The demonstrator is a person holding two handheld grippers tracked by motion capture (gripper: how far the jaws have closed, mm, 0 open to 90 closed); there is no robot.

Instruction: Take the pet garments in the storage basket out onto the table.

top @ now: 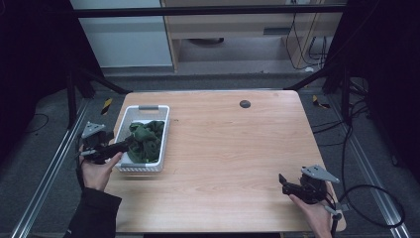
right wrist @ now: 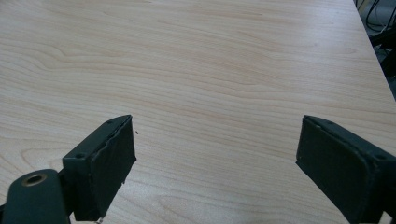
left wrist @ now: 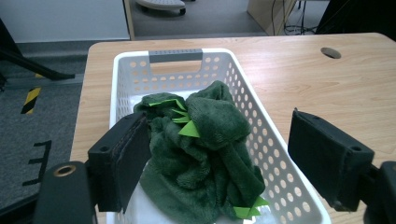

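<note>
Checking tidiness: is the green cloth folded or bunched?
Bunched: the green cloth lies crumpled in a heap inside the white basket.

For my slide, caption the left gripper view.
Open left gripper poised over a green plush toy in a white perforated basket.

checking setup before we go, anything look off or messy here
Nothing spilled or broken. The green plush is bunched in a heap in the white basket, which sits slightly askew at the table's left edge.

Fleecy green cloth (left wrist: 201,154), perforated plastic basket (left wrist: 261,126)
</note>
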